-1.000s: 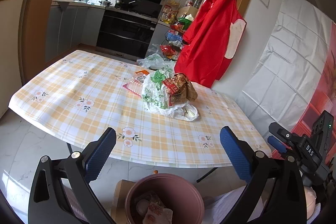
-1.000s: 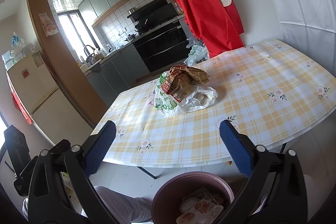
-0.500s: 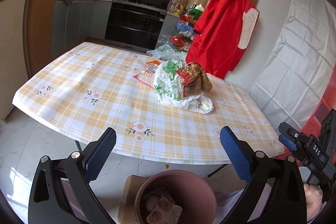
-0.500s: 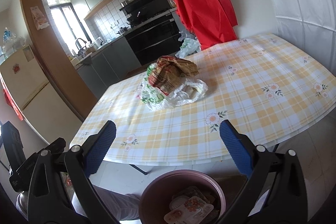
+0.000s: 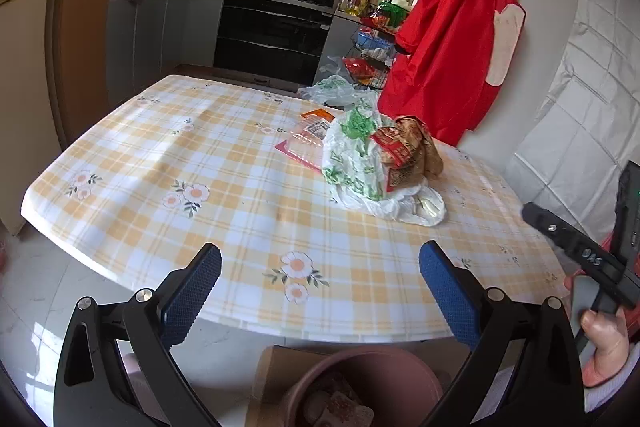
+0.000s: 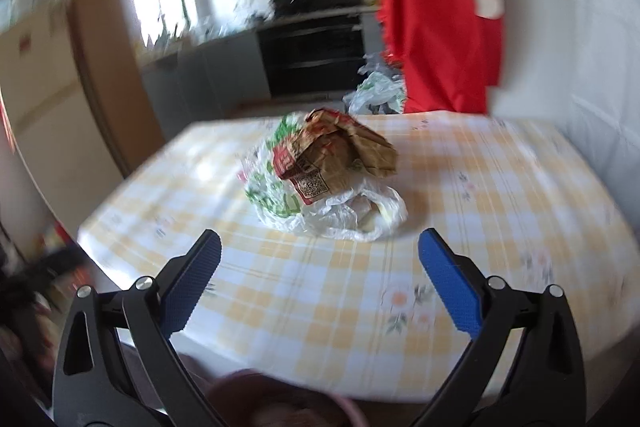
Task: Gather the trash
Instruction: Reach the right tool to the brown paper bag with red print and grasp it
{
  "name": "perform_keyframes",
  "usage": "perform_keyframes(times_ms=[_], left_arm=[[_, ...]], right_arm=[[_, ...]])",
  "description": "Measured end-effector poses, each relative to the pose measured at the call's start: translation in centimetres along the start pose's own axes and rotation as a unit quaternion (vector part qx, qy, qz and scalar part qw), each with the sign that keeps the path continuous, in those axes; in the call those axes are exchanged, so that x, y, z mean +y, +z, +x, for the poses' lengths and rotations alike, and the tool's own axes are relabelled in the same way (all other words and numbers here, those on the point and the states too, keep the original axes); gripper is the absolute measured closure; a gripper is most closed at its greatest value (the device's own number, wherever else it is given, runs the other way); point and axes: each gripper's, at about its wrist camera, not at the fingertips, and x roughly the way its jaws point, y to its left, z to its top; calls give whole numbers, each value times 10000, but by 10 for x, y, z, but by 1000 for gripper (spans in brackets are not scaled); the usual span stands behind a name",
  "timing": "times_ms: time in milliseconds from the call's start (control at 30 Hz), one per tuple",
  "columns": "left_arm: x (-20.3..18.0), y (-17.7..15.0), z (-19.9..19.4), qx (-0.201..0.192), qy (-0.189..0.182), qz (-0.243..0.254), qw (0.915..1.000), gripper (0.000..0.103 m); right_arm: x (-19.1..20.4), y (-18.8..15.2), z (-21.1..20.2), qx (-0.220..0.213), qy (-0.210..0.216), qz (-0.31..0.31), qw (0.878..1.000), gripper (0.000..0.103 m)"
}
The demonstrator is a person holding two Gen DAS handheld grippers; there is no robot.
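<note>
A trash pile lies mid-table: a crumpled brown and red paper bag (image 5: 408, 151) (image 6: 336, 155) on a white and green plastic bag (image 5: 360, 167) (image 6: 320, 207), with a flat clear and red wrapper (image 5: 308, 143) behind it. A pink bin (image 5: 360, 387) holding wrappers stands on the floor below the table's near edge. My left gripper (image 5: 320, 275) is open and empty over the near edge. My right gripper (image 6: 320, 267) is open and empty, just short of the pile; its view is blurred.
The table (image 5: 160, 147) has a yellow checked floral cloth. A red apron (image 5: 448, 39) hangs on the wall behind it. A plastic bag (image 5: 336, 89) lies beyond the far edge. The other hand's gripper body (image 5: 580, 259) is at right.
Both grippers have moved forward and up toward the table; the pile is larger in both views. The right one is moving fast and its view has blurred. Both stay open.
</note>
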Motion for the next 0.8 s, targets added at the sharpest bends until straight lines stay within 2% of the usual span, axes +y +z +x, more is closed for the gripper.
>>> perform_keyframes(times_ms=[100,233,333,433,567,633,667,733,800], left_arm=[[8,7,13,-11,56,-9,10000,6],[23,11,35,75,117,-131,9998,6],[37,11,50,123,119,-289,9994,6],[48,10,62,201,165,-400,9989,6],[63,9,76,257,206,-532,9980,6],[67,9,84,300,208,-549,9978,6],[68,9,86,310,200,-549,9978,6],[69,9,92,320,160,-517,9980,6],[68,10,96,315,126,-456,9984,6]], right_arm=[[17,12,36,24,-268,-648,9975,6],[29,27,89,194,-258,-819,9961,6],[43,39,124,120,-394,-981,9943,6],[55,46,163,224,-770,-1216,9893,6],[49,55,206,456,-1338,-1095,9839,6],[40,58,217,624,-1268,-895,9859,6],[34,59,220,717,-1079,-755,9887,8],[26,61,214,683,-770,-538,9932,18],[17,64,197,494,-530,-266,9970,21]])
